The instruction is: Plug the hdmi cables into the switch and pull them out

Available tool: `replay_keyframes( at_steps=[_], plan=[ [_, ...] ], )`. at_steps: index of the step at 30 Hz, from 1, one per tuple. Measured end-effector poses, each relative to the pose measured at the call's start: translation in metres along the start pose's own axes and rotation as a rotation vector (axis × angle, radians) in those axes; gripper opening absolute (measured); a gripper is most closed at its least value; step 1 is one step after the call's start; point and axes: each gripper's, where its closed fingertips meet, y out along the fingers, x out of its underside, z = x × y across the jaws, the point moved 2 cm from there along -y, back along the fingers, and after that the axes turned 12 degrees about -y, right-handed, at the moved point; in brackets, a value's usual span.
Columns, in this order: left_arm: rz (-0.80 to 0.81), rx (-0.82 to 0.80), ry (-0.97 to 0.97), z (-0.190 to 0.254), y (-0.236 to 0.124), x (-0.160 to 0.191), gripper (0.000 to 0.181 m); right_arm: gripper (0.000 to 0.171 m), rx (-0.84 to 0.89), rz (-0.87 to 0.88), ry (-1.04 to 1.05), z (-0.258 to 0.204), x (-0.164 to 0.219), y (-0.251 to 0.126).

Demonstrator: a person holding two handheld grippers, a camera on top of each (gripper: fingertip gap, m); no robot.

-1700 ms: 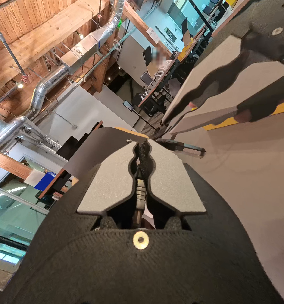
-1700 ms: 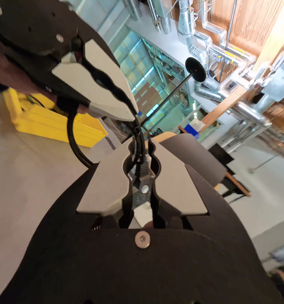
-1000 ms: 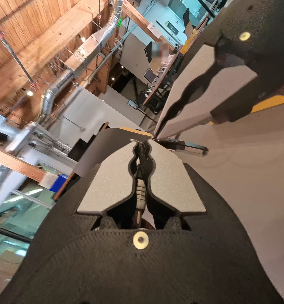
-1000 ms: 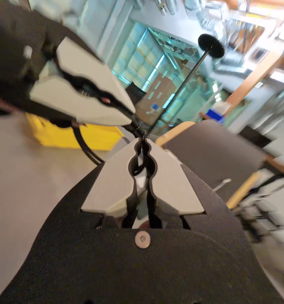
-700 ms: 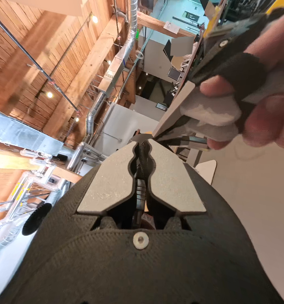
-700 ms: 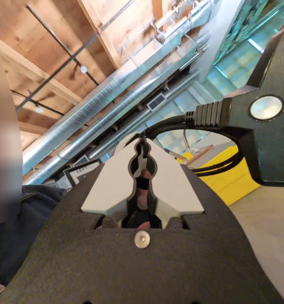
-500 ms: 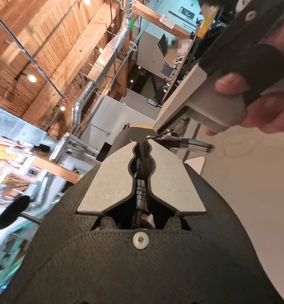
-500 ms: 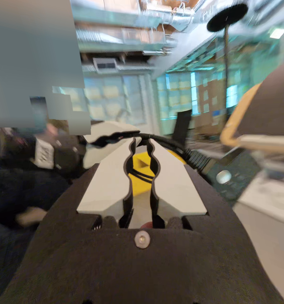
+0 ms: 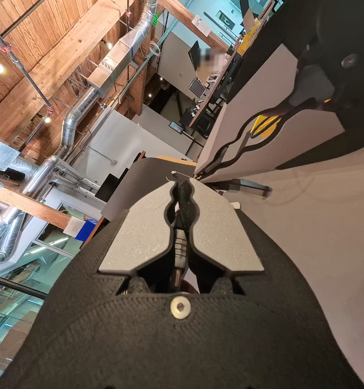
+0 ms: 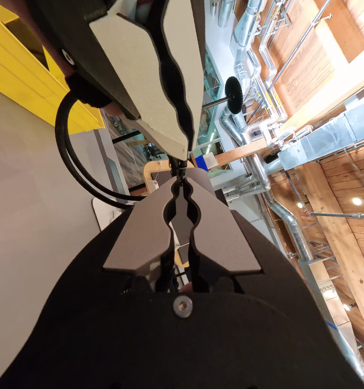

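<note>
Left wrist view: your left tongs are clamped on the braided HDMI cable, its plug end back inside them, long axis along the fingers. Your right tongs pinch the same cable bundle tip-to-tip, just beyond. A yellow bin sits far left on the tabletop; no switch is identifiable.

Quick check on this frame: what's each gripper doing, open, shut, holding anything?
Left gripper: shut on the black braided cable, near its plug.
Right gripper: tips pinched on the same cable just beyond the left's.
</note>
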Motion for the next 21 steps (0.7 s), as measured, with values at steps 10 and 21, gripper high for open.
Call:
replay_keyframes(
  at_steps=[10,21],
  plan=[
    [0.029,-0.017,0.033,0.002,-0.001,-0.004,0.006,0.000,-0.186,0.146,0.820,0.004,0.007,-0.003],
    [0.077,-0.071,0.275,0.019,-0.004,0.001,0.006,0.000,-0.396,0.699,2.188,-0.012,-0.001,-0.013]
  ],
)
